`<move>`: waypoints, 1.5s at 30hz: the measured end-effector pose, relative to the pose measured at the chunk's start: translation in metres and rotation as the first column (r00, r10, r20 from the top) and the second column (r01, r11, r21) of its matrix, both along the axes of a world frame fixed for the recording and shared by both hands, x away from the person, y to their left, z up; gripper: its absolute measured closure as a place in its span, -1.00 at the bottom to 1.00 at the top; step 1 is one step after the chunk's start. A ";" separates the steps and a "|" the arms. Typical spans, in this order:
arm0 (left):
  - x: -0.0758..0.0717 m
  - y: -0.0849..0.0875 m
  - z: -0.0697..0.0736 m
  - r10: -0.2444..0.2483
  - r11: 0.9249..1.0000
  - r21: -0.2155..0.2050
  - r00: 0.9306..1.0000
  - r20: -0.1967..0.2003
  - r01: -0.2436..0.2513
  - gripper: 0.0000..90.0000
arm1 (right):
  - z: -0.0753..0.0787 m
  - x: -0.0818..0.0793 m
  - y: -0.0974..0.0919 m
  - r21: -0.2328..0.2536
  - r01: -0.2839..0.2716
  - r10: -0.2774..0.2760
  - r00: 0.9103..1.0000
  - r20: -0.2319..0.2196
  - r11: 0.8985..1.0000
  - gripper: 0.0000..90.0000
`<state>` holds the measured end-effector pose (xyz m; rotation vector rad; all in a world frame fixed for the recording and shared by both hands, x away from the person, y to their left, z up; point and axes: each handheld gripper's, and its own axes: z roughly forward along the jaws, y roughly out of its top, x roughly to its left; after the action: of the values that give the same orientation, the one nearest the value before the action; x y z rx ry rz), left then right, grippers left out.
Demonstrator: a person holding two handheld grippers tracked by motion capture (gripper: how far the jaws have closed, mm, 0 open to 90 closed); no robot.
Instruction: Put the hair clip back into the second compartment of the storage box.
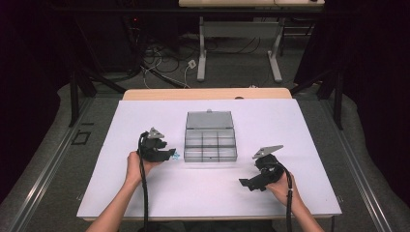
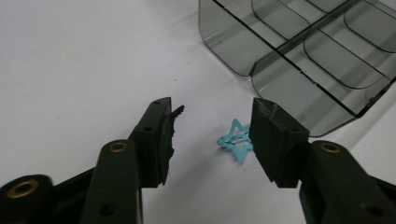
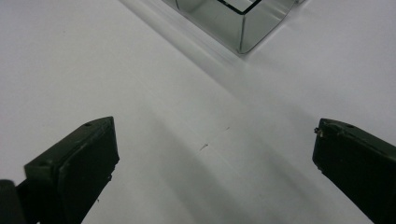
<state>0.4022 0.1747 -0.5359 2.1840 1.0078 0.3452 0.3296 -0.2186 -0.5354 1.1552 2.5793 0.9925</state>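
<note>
High view: the left gripper (image 1: 170, 154) sits low on the white mat (image 1: 145, 193), just left of the box (image 1: 211, 140), and there's a speck of blue at its tips, the star clip (image 1: 176, 156). The box stands mid-table, lid thrown back on the far side, compartments looking empty as far as one can tell from up here. Over on the right, the right gripper (image 1: 244, 183) rests near the person, well apart from the box, pointing left.

Left gripper view: here's the action. Jaws spread, one either side of the clip (image 2: 233, 143), which lies flat on the mat; the right-hand jaw overlaps its edge, but nothing is pinched. The box (image 2: 299, 60) wall is just beyond, near-left corner right there.

Right gripper view: the right gripper (image 3: 215, 154) has its jaws wide apart over bare mat, holding nothing, with a corner of the box (image 3: 233, 23) farther off.

So where are we? Early, I'd say. The clip is lined up but not yet grasped; closing on it, lifting it and dropping it into a compartment all look left to do. Thin and flat on the mat, it could be a fiddly pick.
</note>
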 end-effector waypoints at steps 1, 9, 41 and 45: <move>0.002 0.000 0.000 -0.016 1.000 0.004 1.000 -0.011 0.016 0.21 | 0.000 0.000 0.000 -0.001 -0.001 0.001 1.000 -0.009 1.000 -1.00; 0.009 -0.008 -0.004 -0.104 0.995 -0.002 0.994 -0.035 0.104 0.48 | -0.001 0.000 -0.001 0.007 0.000 0.000 1.000 -0.009 1.000 -1.00; 0.002 -0.011 -0.008 -0.162 0.987 -0.001 0.984 -0.070 0.162 0.99 | -0.002 0.001 -0.002 -0.014 -0.010 0.009 1.000 -0.015 1.000 -1.00; -0.001 -0.010 -0.007 -0.148 0.989 -0.008 0.987 -0.071 0.147 0.99 | -0.002 0.000 -0.002 -0.016 -0.007 0.006 1.000 -0.014 1.000 -1.00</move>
<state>0.4017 0.1650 -0.5434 2.2663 0.8770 0.1984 0.3297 -0.2207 -0.5372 1.1545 2.5983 0.9670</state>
